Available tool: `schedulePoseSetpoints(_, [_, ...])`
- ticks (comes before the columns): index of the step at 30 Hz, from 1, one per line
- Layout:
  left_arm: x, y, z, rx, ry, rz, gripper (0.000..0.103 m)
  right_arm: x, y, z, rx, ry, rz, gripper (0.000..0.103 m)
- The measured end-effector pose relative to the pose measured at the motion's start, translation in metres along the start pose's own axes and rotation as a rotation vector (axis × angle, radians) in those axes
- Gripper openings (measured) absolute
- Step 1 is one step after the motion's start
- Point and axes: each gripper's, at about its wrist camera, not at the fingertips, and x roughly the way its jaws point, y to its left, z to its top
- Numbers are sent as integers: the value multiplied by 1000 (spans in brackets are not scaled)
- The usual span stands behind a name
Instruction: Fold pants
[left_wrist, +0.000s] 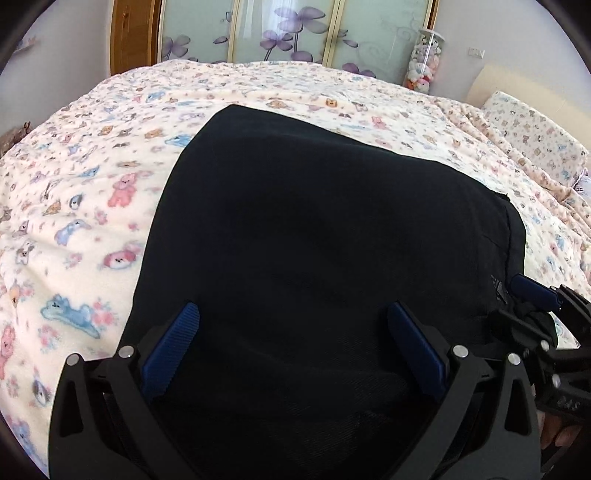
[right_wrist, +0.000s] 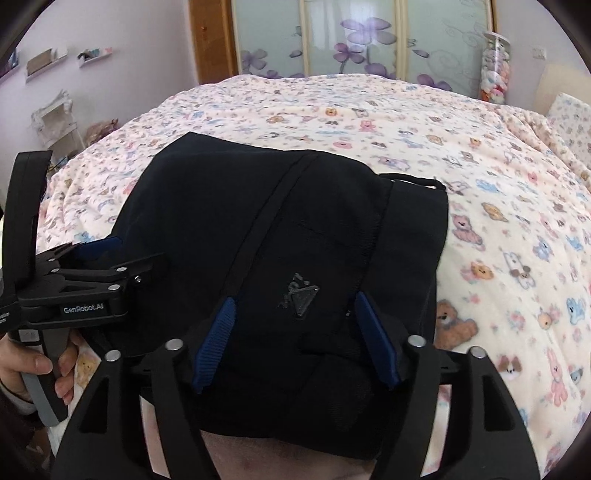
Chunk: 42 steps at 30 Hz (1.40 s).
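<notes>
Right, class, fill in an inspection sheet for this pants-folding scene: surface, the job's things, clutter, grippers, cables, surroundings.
Surface: bed covered by a cream blanket printed with teddy bears.
Job's things: black pants lying folded on the blanket, a small triangular logo facing up, a drawstring loop sticking out at the far right edge.
Clutter: nothing seen on the blanket besides the pants.
Grippers: left gripper open over the pants; right gripper open, fingers either side of the logo.
Cables: nothing seen.
Surroundings: flower-patterned sliding doors, a clear tube of plush toys, a matching pillow, wall shelves.
</notes>
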Motion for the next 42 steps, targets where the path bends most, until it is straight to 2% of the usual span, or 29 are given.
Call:
schedulePoseSetpoints(3, [-4, 3, -2, -8, -23, -22, 101, -13, -2, 5, 13, -11, 34, 89])
schedulePoseSetpoints(6, [-9, 9, -4, -33, -49, -63, 101, -34, -24, 10, 125, -69, 103, 102])
schedulePoseSetpoints(9, [-10, 11, -4, -46, -57, -83, 101, -44, -61, 14, 280, -91, 174, 102])
schedulePoseSetpoints(13, [-10, 9, -5, -41, -58, -78, 101, -37, -108, 11, 489, -57, 234, 102])
schedulePoseSetpoints(21, [-10, 8, -4, -42, -60, -79, 101, 4, -127, 3, 599, 81, 338, 102])
schedulePoseSetpoints(25, [-10, 8, -4, -41, -60, -78, 101, 13, -126, -2, 595, 103, 362, 102])
schedulePoseSetpoints(27, [-10, 8, -5, -41, -60, -78, 101, 17, -124, -3, 586, 118, 398, 97])
schedulePoseSetpoints(30, [-10, 8, -5, -41, -60, -78, 101, 26, -122, -4, 564, 147, 398, 95])
schedulePoseSetpoints(34, [-10, 8, -5, -42, -60, -78, 101, 34, -124, -4, 587, 129, 409, 92])
schedulePoseSetpoints(36, [-10, 9, -5, -42, -61, -79, 101, 37, -126, -6, 597, 128, 419, 71])
schedulePoseSetpoints(38, [-10, 9, -5, -43, -61, -79, 101, 38, -129, -9, 621, 125, 448, 58])
schedulePoseSetpoints(40, [-11, 9, -4, -48, -63, -82, 101, 34, -128, -9, 621, 108, 477, 52])
schedulePoseSetpoints(42, [-12, 10, -4, -52, -65, -87, 101, 35, -128, -9, 612, 104, 470, 51])
